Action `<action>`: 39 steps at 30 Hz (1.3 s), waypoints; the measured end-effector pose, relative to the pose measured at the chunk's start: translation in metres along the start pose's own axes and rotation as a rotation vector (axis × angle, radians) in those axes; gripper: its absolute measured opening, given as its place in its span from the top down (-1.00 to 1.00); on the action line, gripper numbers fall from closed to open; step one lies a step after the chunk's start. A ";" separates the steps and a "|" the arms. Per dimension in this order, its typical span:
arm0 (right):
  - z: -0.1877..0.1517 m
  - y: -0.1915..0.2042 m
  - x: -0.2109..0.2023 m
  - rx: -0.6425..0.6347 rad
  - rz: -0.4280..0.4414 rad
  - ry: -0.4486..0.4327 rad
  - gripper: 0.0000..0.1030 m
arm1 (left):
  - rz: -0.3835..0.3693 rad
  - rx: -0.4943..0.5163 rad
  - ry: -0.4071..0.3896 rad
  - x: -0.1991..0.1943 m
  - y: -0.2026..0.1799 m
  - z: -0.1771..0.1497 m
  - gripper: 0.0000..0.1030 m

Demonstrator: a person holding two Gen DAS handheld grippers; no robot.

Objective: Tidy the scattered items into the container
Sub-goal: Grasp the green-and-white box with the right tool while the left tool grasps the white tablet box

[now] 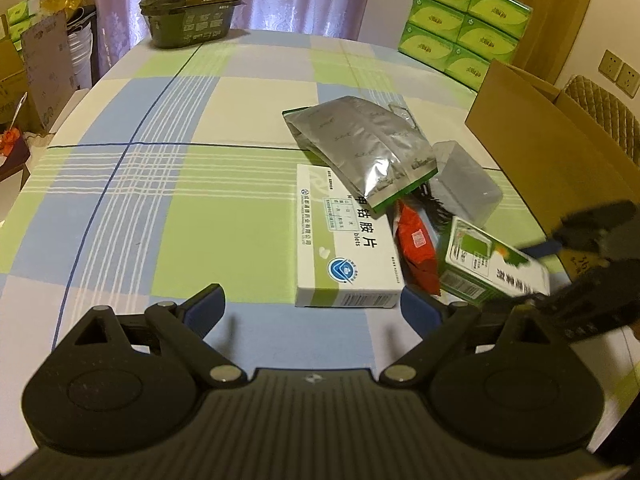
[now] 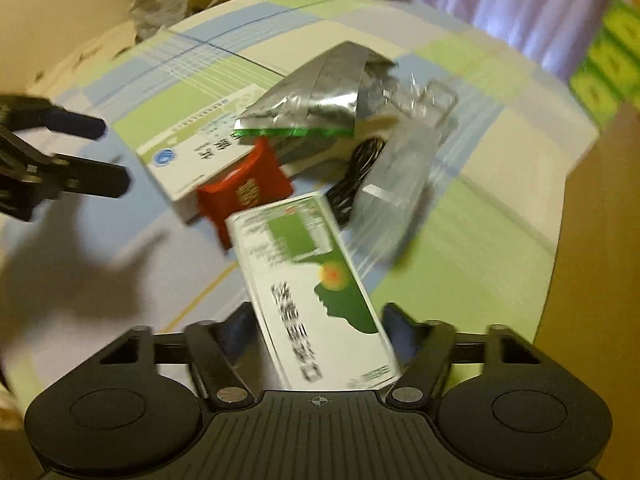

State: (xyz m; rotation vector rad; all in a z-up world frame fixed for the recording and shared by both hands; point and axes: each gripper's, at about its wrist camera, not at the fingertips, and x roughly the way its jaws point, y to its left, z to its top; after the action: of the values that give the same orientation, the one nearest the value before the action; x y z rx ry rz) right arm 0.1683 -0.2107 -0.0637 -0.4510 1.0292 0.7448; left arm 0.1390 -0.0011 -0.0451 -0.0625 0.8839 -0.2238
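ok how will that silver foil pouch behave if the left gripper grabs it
The silver foil pouch looks creased and puffed, so it will probably flex and crumple rather than stay stiff. It seems light for its size. It lies partly on the white medicine box, so pulling it may drag across that box; the foil could be slippery.

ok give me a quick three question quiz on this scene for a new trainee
1. True or false: the right gripper is shut on the green and white box.
2. What lies partly on top of the large white medicine box? A) the silver foil pouch B) a spoon C) a mug
3. Fill in: the left gripper is ____ and holds nothing.

Key: 1 true. 2 A. 3 open.
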 end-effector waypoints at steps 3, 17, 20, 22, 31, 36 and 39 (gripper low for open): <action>-0.012 0.007 -0.009 0.082 0.019 -0.019 -0.12 | 0.005 0.028 -0.008 0.002 -0.003 0.003 -0.79; -0.056 0.011 -0.037 0.272 -0.055 -0.129 -0.12 | 0.041 0.228 0.016 0.043 -0.041 0.028 -0.35; -0.058 0.012 -0.036 0.285 -0.056 -0.143 -0.12 | 0.070 0.246 0.037 0.047 -0.047 0.027 -0.37; -0.058 0.014 -0.036 0.284 -0.059 -0.149 -0.12 | 0.079 0.256 0.053 0.050 -0.049 0.023 -0.38; -0.070 0.027 -0.047 0.270 -0.055 -0.141 -0.12 | 0.062 0.271 0.138 0.006 -0.054 -0.017 -0.35; -0.084 0.038 -0.055 0.265 -0.061 -0.151 -0.13 | 0.026 0.270 0.190 -0.022 -0.060 -0.049 -0.37; -0.088 0.045 -0.055 0.246 -0.082 -0.164 -0.70 | 0.042 0.262 0.186 -0.024 -0.061 -0.055 -0.41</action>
State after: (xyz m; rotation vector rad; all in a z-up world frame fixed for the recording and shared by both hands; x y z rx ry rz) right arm 0.0652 -0.2570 -0.0554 -0.2148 0.9288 0.5635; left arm 0.0715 -0.0531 -0.0531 0.2229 1.0332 -0.3080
